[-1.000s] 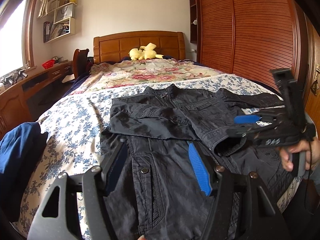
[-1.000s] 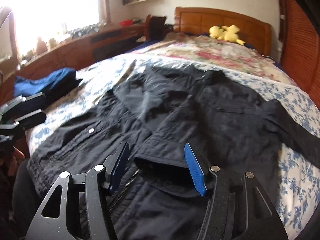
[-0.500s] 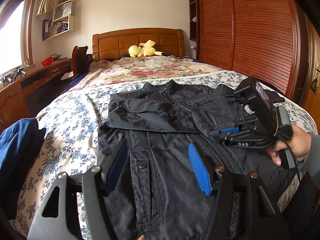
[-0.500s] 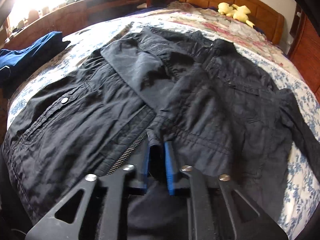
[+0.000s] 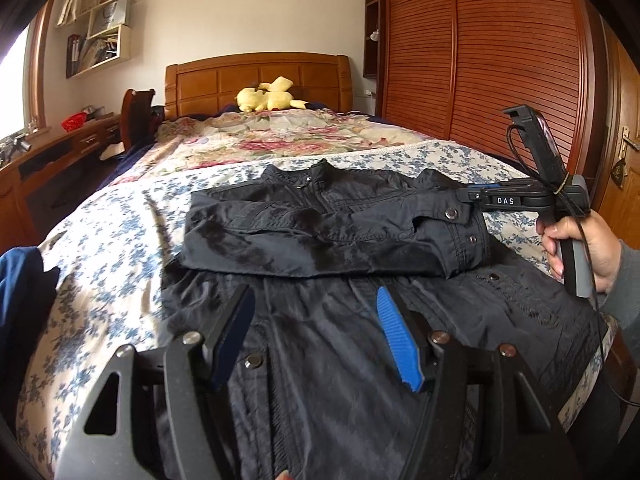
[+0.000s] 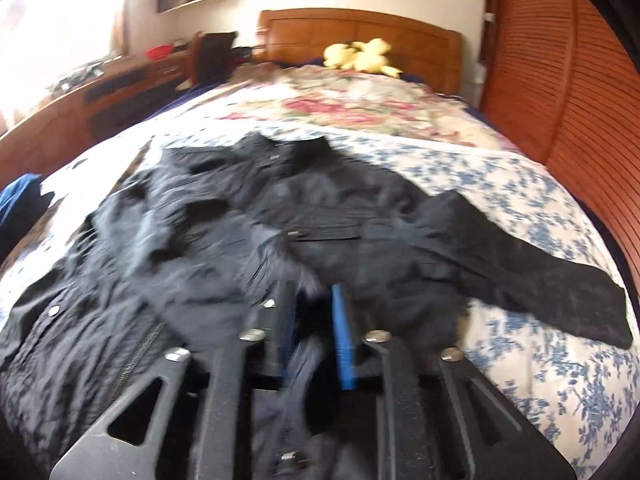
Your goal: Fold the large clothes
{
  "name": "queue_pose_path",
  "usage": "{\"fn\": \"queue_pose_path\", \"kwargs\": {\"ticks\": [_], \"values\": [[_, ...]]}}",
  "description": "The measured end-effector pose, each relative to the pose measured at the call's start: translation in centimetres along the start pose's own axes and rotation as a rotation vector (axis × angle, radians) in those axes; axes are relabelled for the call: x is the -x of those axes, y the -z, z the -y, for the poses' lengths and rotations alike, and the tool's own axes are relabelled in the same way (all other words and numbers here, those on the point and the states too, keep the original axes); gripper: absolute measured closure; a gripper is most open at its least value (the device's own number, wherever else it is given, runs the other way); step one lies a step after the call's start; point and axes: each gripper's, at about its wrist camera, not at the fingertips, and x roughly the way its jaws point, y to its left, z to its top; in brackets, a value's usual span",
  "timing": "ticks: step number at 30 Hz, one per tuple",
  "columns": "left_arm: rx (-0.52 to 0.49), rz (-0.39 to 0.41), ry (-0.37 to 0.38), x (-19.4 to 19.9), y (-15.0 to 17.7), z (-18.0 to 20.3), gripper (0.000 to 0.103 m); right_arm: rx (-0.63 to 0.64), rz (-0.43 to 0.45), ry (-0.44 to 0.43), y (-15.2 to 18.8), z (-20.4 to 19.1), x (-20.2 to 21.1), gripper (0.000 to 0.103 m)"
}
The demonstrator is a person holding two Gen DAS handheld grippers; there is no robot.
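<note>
Black jacket [image 5: 328,240] is spread on floral bed [image 5: 120,240]; headboard [image 5: 260,80] at 12 o'clock, wardrobe [image 5: 500,60] at 2. Left gripper [image 5: 316,332] held open above hem. Right gripper [image 6: 312,332] clamped on sleeve cuff [image 5: 468,232].

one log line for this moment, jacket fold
step: sleeve fold | right gripper: shut on sleeve cuff, lifted across black jacket | left gripper: open, above hem | surface: bed
</note>
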Motion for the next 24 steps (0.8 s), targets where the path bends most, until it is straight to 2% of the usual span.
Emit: {"fn": "queue_pose_path", "kwargs": {"ticks": [1, 4, 11, 15, 24], "values": [[-0.008, -0.001, 0.002, -0.5, -0.3, 0.1, 0.04, -0.021, 0.003, 0.013, 0.0, 0.9, 0.0, 0.061], [-0.022, 0.003, 0.012, -1.6, -1.4, 0.5, 0.04, -0.058, 0.016, 0.016, 0.2, 2.6, 0.1, 0.053], [-0.067, 0.016, 0.038, -4.3, -3.7, 1.7, 0.04, -0.064, 0.009, -0.008, 1.8, 5.3, 0.2, 0.051], [-0.066, 0.015, 0.058, -6.0, -4.1, 2.2, 0.04, -0.094, -0.004, 0.022, 3.1, 9.2, -0.3, 0.042], [-0.065, -0.018, 0.077, -8.5, -1.9, 2.8, 0.04, -0.222, -0.084, 0.203, 4.1, 20.4, -1.6, 0.04]]}}
